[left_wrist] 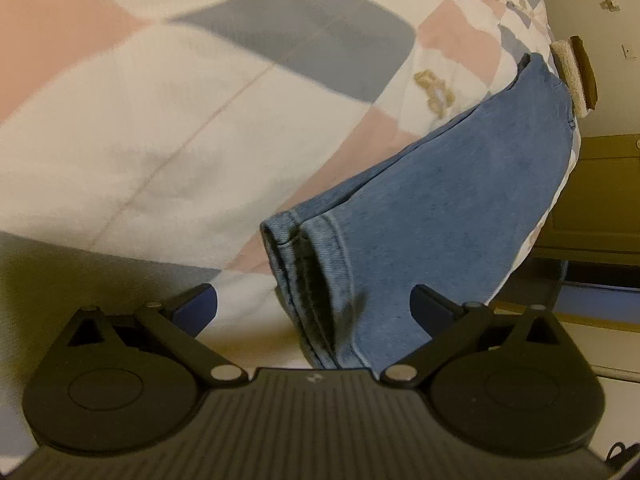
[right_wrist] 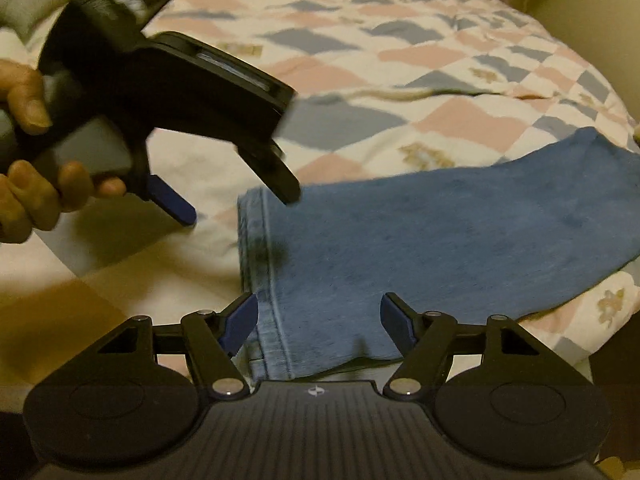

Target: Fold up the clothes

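A pair of blue jeans [right_wrist: 460,232] lies flat on a bed covered by a checked quilt [right_wrist: 400,40] in pink, grey-blue and white. The folded legs run from the near edge of the bed away toward the right. The hem end [right_wrist: 260,248] lies nearest both cameras, its stitched cuff showing clearly.

Left gripper [left_wrist: 314,304]: fingers wide apart, pointing steeply down over the hem. In the left wrist view the hem [left_wrist: 304,280] sits between the two blue pads; neither pad presses on the denim. From the right wrist view this gripper [right_wrist: 240,204] hangs just above the hem's far corner, held by a hand [right_wrist: 32,152] at the left edge of the picture. The picture is blurred there.

Right gripper [right_wrist: 318,320]: fingers partly open, angled down at the near corner of the hem. The left pad [right_wrist: 240,326] stands at the cuff's edge and the right pad [right_wrist: 396,320] stands over the denim. Cloth lies between them, but no grip is evident.

A wooden cabinet [left_wrist: 600,200] stands beyond the bed's far side.
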{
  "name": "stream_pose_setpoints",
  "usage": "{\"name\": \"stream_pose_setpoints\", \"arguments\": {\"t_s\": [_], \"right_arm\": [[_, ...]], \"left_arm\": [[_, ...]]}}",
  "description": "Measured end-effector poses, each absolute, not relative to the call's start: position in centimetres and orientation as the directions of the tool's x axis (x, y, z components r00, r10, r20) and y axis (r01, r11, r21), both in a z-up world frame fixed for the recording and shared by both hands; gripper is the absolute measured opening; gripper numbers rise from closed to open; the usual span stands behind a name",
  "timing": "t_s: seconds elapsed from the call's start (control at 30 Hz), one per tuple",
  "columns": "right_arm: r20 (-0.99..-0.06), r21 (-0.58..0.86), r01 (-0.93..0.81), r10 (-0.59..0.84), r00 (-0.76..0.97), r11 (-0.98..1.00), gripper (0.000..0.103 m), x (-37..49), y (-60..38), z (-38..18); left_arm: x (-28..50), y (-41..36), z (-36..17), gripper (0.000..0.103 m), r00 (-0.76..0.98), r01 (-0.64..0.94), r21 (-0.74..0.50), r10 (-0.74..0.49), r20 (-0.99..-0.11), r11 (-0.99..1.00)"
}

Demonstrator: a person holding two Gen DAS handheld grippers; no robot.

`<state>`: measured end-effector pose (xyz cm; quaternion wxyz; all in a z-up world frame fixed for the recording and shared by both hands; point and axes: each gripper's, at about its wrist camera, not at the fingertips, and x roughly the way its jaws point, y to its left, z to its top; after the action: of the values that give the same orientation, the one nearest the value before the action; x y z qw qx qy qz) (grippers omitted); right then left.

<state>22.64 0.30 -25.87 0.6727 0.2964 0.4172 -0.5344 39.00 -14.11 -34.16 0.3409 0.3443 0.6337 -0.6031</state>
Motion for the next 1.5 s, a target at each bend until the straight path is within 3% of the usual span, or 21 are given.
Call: {"name": "stream_pose_setpoints", "arguments": {"t_s": [0.13,0.2,0.23,0.43,0.53,0.6,0.63,0.7,0.73,0.8,0.87,1.0,1.1,1.27,1.5], "right_arm": [[-0.889,-0.083,0.957,-0.455,0.054,0.277,0.07,24.0,0.6,-28.1],[-0.893,-0.112,0.947,-0.449,0.037,0.302,0.07,24.6,0.8,-29.0],[-0.894,-0.129,0.94,-0.446,0.027,0.316,0.07,25.0,1.0,-29.5],[-0.88,-0.304,0.824,-0.472,-0.051,0.478,0.069,27.9,2.7,-32.2],[-0.847,-0.427,0.724,-0.52,-0.11,0.541,0.068,29.6,3.8,-33.7],[-0.815,-0.503,0.66,-0.561,-0.147,0.558,0.059,30.5,4.4,-34.6],[-0.8,-0.533,0.635,-0.578,-0.162,0.56,0.058,30.8,4.6,-35.1],[-0.789,-0.554,0.62,-0.587,-0.18,0.556,0.042,31.1,4.6,-35.6],[-0.791,-0.55,0.626,-0.585,-0.179,0.553,0.041,30.9,4.4,-35.7],[-0.803,-0.521,0.658,-0.574,-0.161,0.544,0.029,30.1,4.0,-35.2],[-0.826,-0.456,0.706,-0.553,-0.109,0.542,0.027,28.8,3.3,-33.8],[-0.86,-0.285,0.814,-0.51,0.016,0.506,0.024,25.3,2.0,-30.3],[-0.869,-0.068,0.899,-0.468,0.159,0.433,0.024,20.3,0.4,-27.1],[-0.821,0.189,0.946,-0.487,0.299,0.263,0.022,9.3,-2.9,-22.7],[-0.761,0.29,0.945,-0.563,0.323,0.15,0.021,-10.9,-10.8,-19.2]], "left_arm": [[39.7,-14.2,-35.3,0.095,-0.612,0.786,-0.611,-0.021,-0.791,0.093],[39.8,-14.2,-36.0,0.077,-0.648,0.754,-0.648,-0.037,-0.761,0.112],[39.8,-14.1,-36.4,0.073,-0.665,0.737,-0.665,-0.045,-0.746,0.121],[41.5,-12.8,-37.6,0.065,-0.728,0.661,-0.736,-0.112,-0.676,0.145],[42.0,-12.7,-38.3,0.04,-0.731,0.652,-0.743,-0.132,-0.669,0.154],[42.6,-12.7,-39.1,0.027,-0.739,0.636,-0.749,-0.133,-0.661,0.186],[42.7,-12.7,-39.4,0.025,-0.744,0.626,-0.753,-0.134,-0.655,0.204],[42.4,-12.9,-39.1,0.024,-0.733,0.638,-0.741,-0.13,-0.668,0.21],[42.2,-12.9,-38.8,0.023,-0.723,0.651,-0.731,-0.127,-0.679,0.204],[42.0,-13.0,-37.9,0.017,-0.703,0.669,-0.71,-0.123,-0.7,0.218],[41.8,-13.3,-36.4,0.011,-0.694,0.672,-0.701,-0.127,-0.709,0.239],[39.8,-14.4,-31.6,0.011,-0.703,0.67,-0.715,-0.14,-0.698,0.199],[36.3,-15.7,-27.9,0.011,-0.712,0.668,-0.728,-0.152,-0.686,0.155],[25.6,-19.2,-23.9,0.011,-0.735,0.643,-0.761,-0.206,-0.646,0.088],[6.7,-25.8,-22.6,0.013,-0.763,0.594,-0.804,-0.312,-0.567,0.009]]}}
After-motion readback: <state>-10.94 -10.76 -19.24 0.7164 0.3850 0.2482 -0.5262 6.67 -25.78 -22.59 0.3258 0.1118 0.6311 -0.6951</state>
